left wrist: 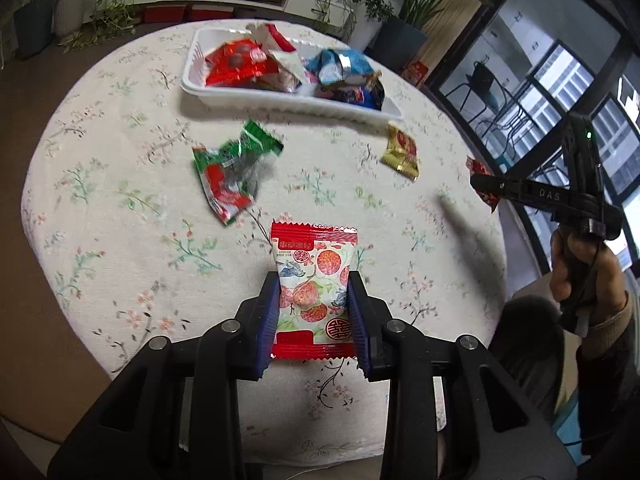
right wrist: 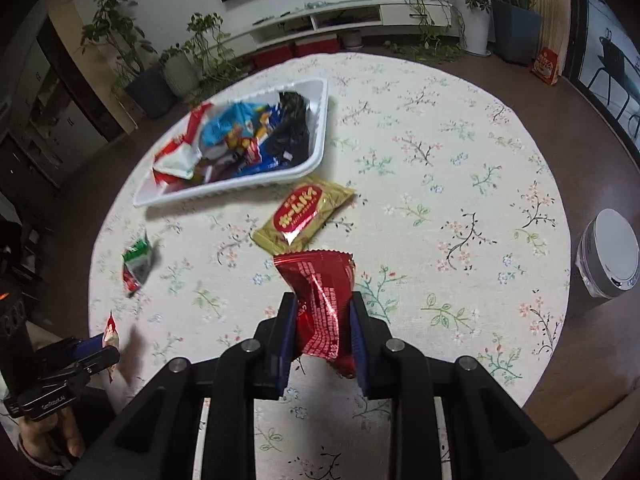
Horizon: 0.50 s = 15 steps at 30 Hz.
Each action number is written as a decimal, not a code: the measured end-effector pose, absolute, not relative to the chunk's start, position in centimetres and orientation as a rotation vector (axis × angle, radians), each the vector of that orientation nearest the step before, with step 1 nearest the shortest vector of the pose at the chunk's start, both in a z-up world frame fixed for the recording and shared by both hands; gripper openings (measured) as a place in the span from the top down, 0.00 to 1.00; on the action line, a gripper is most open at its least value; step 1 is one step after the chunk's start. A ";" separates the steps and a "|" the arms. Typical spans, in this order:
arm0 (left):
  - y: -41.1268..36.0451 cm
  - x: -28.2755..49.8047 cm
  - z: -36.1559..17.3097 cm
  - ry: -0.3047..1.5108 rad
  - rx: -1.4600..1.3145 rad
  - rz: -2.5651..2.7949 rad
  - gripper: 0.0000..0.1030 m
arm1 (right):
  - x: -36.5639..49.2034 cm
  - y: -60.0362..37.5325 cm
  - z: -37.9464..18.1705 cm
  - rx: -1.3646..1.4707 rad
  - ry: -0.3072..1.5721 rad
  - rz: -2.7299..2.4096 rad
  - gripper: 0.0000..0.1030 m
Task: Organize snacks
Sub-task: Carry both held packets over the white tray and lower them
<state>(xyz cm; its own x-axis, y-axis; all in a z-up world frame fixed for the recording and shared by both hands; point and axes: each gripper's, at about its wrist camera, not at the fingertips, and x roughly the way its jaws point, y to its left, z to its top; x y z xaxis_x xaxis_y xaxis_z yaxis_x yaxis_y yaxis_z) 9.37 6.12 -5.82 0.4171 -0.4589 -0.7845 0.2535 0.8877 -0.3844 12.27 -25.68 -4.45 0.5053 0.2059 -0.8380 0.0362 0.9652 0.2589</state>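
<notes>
My left gripper (left wrist: pixel 314 284) is shut on a white snack packet printed with lychees and red ends (left wrist: pixel 312 280), held above the round table. My right gripper (right wrist: pixel 323 300) is shut on a crinkled red foil packet (right wrist: pixel 322 300), also lifted off the cloth. A white tray (left wrist: pixel 256 98) at the far side holds several mixed snack packets; the same tray (right wrist: pixel 224 192) shows in the right wrist view. On the cloth lie a green and red packet (left wrist: pixel 232 172) and a gold packet with a red oval label (right wrist: pixel 304 212). The right gripper (left wrist: pixel 486 188) shows at the left view's right edge.
The round table carries a floral cloth (right wrist: pixel 440 200), with open cloth on its right half. A white lidded bin (right wrist: pixel 610 254) stands on the floor to the right. Potted plants (right wrist: pixel 140 68) and a low white cabinet (right wrist: pixel 340 20) line the far wall.
</notes>
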 end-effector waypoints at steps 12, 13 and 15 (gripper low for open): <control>9.8 17.4 4.6 0.884 -0.215 -0.389 0.71 | 17.2 -28.1 3.3 0.367 0.881 0.173 0.74; 10.1 18.5 5.6 0.873 -0.206 -0.384 0.71 | 18.4 -28.0 4.6 0.363 0.859 0.180 0.74; 10.1 20.8 7.3 0.851 -0.196 -0.380 0.71 | 20.0 -27.6 6.3 0.350 0.835 0.196 0.74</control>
<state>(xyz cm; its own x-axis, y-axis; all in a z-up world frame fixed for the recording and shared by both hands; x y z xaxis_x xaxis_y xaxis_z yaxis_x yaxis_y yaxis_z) 20.81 10.12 7.32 0.5978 -0.4023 -0.6934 0.2480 0.9154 -0.3172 20.00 -27.60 6.27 0.6579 0.3049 -0.6886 -0.0328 0.9251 0.3782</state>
